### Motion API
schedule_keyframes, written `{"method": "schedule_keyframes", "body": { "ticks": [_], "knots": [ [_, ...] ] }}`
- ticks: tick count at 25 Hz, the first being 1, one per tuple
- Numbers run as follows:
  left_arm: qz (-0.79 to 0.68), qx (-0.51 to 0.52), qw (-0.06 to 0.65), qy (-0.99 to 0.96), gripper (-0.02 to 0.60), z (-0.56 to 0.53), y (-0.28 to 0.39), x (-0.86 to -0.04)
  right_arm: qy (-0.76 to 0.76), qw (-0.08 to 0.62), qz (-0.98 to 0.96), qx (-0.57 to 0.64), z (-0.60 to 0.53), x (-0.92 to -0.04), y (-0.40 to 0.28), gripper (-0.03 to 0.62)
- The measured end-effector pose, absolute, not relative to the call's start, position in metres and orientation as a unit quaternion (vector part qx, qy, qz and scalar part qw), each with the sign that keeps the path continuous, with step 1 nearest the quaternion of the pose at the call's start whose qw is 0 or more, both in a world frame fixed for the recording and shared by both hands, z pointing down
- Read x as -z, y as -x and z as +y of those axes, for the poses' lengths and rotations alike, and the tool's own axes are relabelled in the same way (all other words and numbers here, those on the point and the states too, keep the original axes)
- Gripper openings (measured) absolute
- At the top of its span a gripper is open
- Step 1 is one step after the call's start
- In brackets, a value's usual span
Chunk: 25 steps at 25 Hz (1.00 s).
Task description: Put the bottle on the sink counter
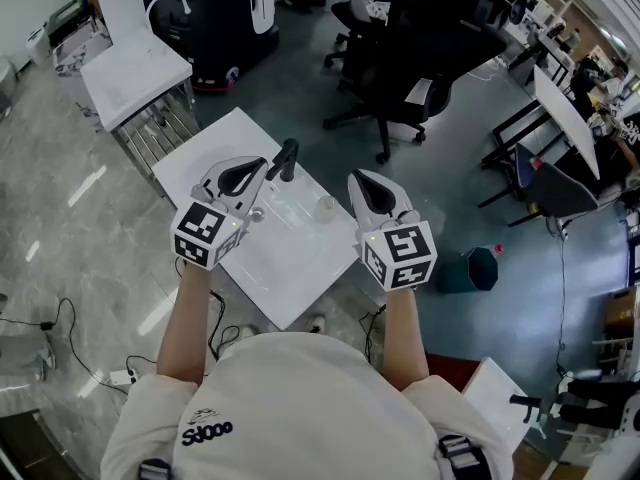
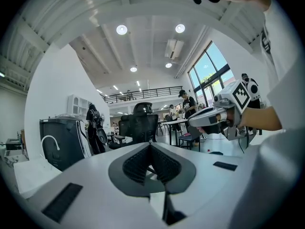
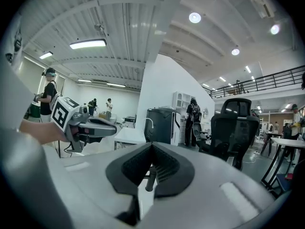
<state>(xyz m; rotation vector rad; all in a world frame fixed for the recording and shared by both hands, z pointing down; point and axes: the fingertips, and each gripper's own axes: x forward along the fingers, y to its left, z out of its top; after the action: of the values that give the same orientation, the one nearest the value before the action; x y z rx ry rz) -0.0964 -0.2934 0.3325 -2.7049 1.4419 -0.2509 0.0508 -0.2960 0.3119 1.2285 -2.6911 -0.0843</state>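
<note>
The white sink counter (image 1: 285, 273) lies below both grippers, with a black faucet (image 1: 287, 158) at its far side. A small clear round thing (image 1: 325, 205), perhaps the bottle seen from above, stands in the basin between the grippers; it is too small to tell for sure. My left gripper (image 1: 262, 168) hovers over the counter's left part, jaws shut and empty (image 2: 150, 145). My right gripper (image 1: 357, 178) hangs over the right edge, jaws also shut with nothing held (image 3: 152, 145). Both gripper views look level across the room, and each shows the other gripper (image 2: 212, 119) (image 3: 88, 126).
Black office chairs (image 1: 400, 78) stand beyond the counter. A second white counter with a white faucet (image 1: 135, 68) is at the far left, over a wire rack. A teal bin (image 1: 472, 268) sits on the floor to the right. Cables (image 1: 60, 338) trail on the floor at left.
</note>
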Motion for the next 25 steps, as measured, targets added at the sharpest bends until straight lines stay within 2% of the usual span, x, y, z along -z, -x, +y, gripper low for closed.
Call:
{"method": "schedule_keyframes", "body": {
  "ticks": [25],
  "knots": [
    [0.449, 0.068, 0.032, 0.89, 0.006, -0.271, 0.08, -0.321, -0.398, 0.103, -0.911, 0.033, -0.275, -0.314, -0.042, 0.009]
  ]
}}
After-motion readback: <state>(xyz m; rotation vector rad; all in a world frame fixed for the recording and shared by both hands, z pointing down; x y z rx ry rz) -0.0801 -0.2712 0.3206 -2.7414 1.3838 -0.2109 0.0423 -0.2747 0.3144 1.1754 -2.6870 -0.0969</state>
